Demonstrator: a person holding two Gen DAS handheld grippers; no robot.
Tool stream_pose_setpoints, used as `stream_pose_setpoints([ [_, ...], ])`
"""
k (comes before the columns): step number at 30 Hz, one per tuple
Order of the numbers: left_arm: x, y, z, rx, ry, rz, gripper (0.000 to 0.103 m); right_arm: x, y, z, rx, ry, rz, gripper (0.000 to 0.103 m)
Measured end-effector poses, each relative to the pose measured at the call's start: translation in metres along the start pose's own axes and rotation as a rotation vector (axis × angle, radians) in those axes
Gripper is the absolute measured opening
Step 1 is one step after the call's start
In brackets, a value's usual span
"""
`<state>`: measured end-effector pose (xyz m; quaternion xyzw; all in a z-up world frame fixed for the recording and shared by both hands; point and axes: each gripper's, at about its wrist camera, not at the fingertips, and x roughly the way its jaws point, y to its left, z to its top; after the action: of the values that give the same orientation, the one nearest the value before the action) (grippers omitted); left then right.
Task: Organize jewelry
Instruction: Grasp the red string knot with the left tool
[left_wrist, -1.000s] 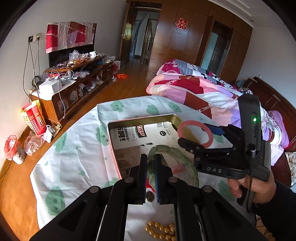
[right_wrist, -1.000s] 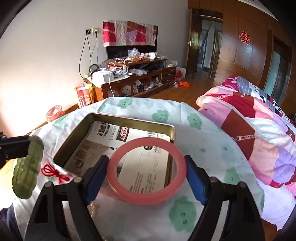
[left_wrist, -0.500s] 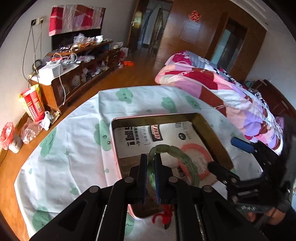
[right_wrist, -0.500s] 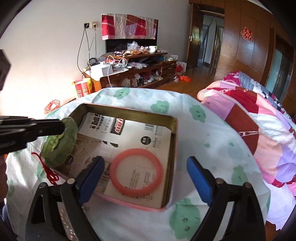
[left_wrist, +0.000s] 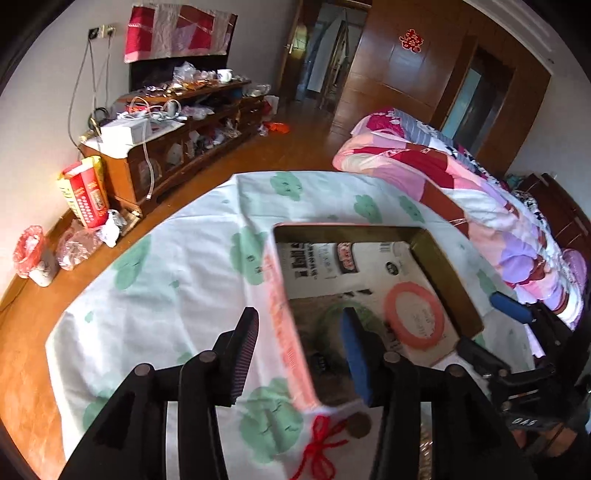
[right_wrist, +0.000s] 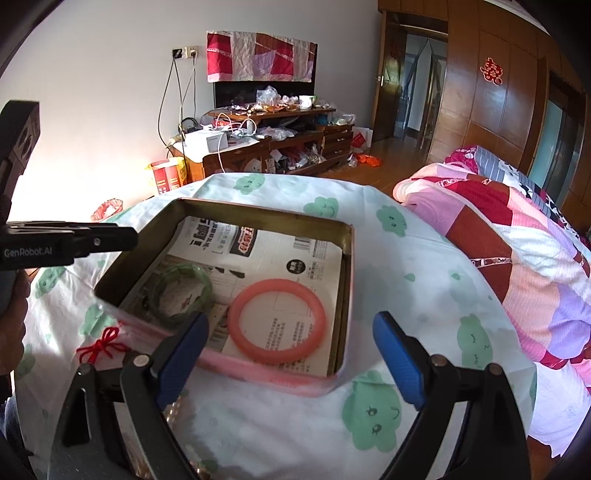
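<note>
A gold-walled tin (right_wrist: 348, 273) lined with newspaper sits on the cloth-covered table. Inside it lie a pink bangle (right_wrist: 236, 317) and, to its left, a green bangle (right_wrist: 207, 291). My right gripper (right_wrist: 291, 356) hangs open over the tin's near rim with nothing between its fingers. In the left wrist view my left gripper (left_wrist: 301, 349) straddles the tin's left wall (left_wrist: 280, 295), its jaws opening. The green bangle (left_wrist: 328, 314) lies flat below, half hidden by one finger and not pinched. The pink bangle (left_wrist: 386, 310) lies beside it.
A red knotted cord (right_wrist: 101, 345) and a brown disc (left_wrist: 360, 424) lie on the cloud-print cloth (right_wrist: 406, 266) near the tin's front left corner. A quilt-covered bed (right_wrist: 517, 236) borders the table on the right. A cluttered cabinet (right_wrist: 266, 147) stands far back.
My right gripper opened and the pink bangle dropped into the tin. My left gripper carried the green bangle down over the tin, then opened, and the bangle now lies inside.
</note>
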<state>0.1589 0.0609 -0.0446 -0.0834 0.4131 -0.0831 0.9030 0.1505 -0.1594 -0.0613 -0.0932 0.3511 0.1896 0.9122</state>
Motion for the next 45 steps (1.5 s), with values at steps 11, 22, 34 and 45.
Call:
stream_pose_setpoints([
  [11,-0.019,-0.009,-0.032,0.041,-0.045,0.094,0.047,-0.021,-0.006,-0.028,0.027,0.031,-0.028,0.092],
  [22,-0.021,-0.013,-0.079,0.020,0.019,0.105,0.047,-0.045,-0.014,-0.065,0.114,0.038,-0.047,0.092],
  [34,-0.006,-0.025,-0.087,0.053,0.057,0.081,0.047,-0.060,-0.022,-0.089,0.165,0.045,-0.074,0.092],
  [45,0.003,-0.028,-0.088,0.051,0.100,-0.001,0.004,-0.057,-0.024,-0.095,0.185,0.048,-0.085,0.092],
])
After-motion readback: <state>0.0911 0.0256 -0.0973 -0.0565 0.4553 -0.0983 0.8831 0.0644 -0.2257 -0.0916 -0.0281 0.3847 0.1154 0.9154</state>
